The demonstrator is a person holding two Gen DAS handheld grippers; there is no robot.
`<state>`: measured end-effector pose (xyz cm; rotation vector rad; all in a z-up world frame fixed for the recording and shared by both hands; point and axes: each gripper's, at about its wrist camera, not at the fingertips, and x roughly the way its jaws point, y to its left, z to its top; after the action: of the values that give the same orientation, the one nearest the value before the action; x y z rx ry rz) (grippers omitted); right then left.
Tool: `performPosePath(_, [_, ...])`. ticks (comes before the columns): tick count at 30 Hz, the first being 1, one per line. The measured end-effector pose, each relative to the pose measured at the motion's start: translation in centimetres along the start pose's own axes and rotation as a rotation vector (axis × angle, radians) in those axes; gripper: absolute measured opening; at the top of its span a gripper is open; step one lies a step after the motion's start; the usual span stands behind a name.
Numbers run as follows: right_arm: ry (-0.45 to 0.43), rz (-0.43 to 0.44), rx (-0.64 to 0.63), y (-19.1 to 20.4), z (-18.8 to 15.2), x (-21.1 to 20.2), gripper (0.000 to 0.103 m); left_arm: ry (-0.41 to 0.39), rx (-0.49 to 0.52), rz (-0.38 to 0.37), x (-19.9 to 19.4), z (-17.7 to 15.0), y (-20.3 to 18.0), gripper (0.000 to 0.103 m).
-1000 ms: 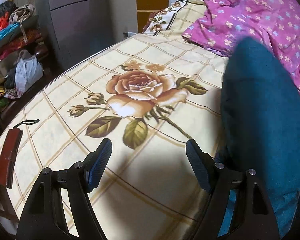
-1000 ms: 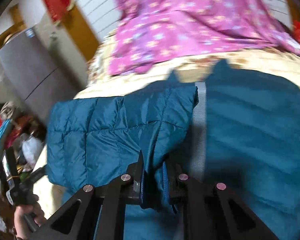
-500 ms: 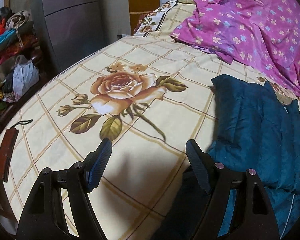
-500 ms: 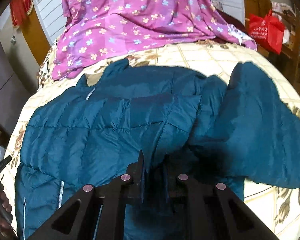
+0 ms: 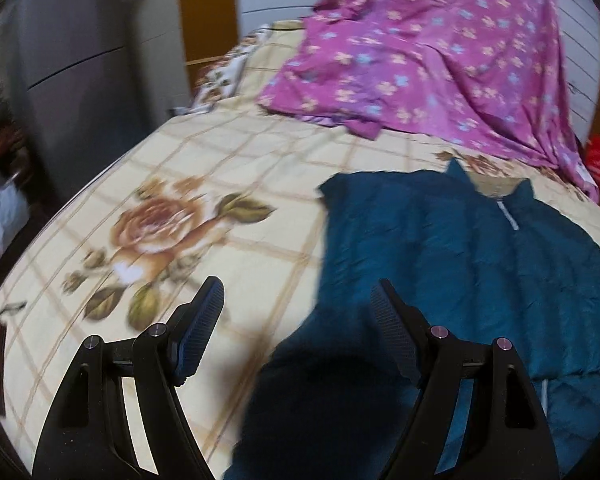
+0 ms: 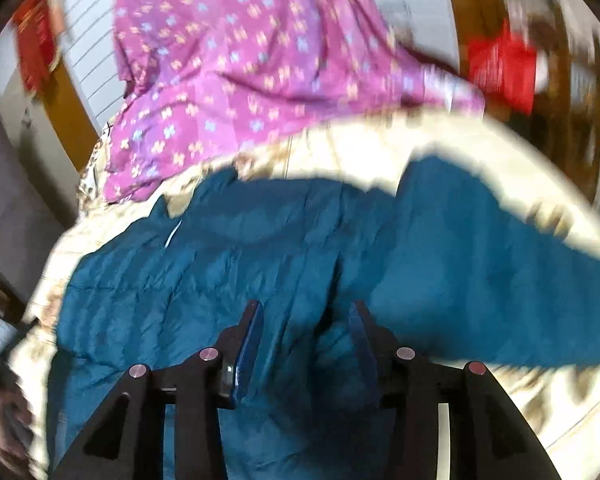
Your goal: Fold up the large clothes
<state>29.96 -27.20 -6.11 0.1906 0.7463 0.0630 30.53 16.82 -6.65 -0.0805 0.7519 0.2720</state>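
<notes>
The teal jacket (image 6: pixel 260 264) is laid flat on the bed (image 5: pixel 236 160), collar toward 12 o'clock, so folding can proceed; the right tongs (image 6: pixel 306 338) (just opened) straddle released fabric, while the left tongs (image 5: pixel 296 332) are held wide, empty.

1. Teal quilted jacket (image 5: pixel 460 248) is lying ahead of the black left gripper (image 5: pixel 296 300).
2. Cream bedsheet (image 5: pixel 228 160) is showing tan checks and a brown rose, left of it.
3. Purple cloth (image 6: pixel 236 60) with small flowers is sitting beyond the blue-padded right gripper (image 6: pixel 306 320).
4. Red bag (image 6: pixel 500 68) is showing far right.
</notes>
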Motion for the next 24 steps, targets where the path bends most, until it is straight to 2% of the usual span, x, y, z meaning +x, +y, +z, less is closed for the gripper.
performPosePath(1, [-0.013, -0.014, -0.035, 0.9, 0.3, -0.3, 0.043, 0.007, 0.026, -0.025, 0.4, 0.6, -0.8, 0.077])
performPosePath(4, [-0.007, 0.055, -0.073, 3.6, 0.8, 0.7, 0.043, -0.008, 0.147, -0.040, 2.6, 3.1, -4.1, 0.077])
performPosePath(7, [-0.009, 0.068, -0.097, 6.3, 0.9, 2.7, 0.043, 0.015, 0.180, 0.015, 5.0, 4.0, -5.8, 0.077])
performPosePath(9, [0.023, 0.078, -0.088, 7.1, 0.9, 4.9, 0.043, 0.047, 0.163, 0.014, 7.1, 4.1, -6.3, 0.077])
performPosePath(11, [0.059, 0.031, -0.100, 7.4, 0.8, 7.7, 0.043, 0.112, 0.134, 0.035, 9.7, 3.7, -6.1, 0.077])
performPosePath(13, [0.124, 0.016, -0.094, 6.7, 0.2, 10.2, 0.043, 0.172, 0.090, 0.023, 11.7, 2.7, -5.3, 0.080])
performPosePath(14, [0.168, 0.031, -0.084, 6.1, -0.3, 11.6, 0.043, 0.189, 0.052, 0.000, 12.5, 2.2, -4.8, 0.086])
performPosePath(15, [0.172, 0.064, -0.082, 5.6, -0.7, 12.3, 0.043, 0.205, -0.011, -0.024, 13.3, 1.9, -3.9, 0.092])
performPosePath(16, [0.157, 0.081, -0.084, 5.1, -1.0, 12.2, 0.043, 0.216, -0.047, -0.043, 13.6, 1.7, -3.3, 0.094])
performPosePath(17, [0.151, 0.099, -0.080, 4.9, -1.2, 12.4, 0.044, 0.217, -0.078, -0.057, 13.9, 1.7, -2.7, 0.099])
performPosePath(21, [0.151, 0.151, -0.048, 4.1, -1.6, 12.6, 0.045, 0.210, -0.058, -0.029, 13.4, 1.6, -3.4, 0.099])
performPosePath(24, [0.163, 0.104, -0.072, 4.7, -1.4, 11.9, 0.044, 0.152, -0.016, 0.028, 11.0, 1.9, -3.8, 0.099])
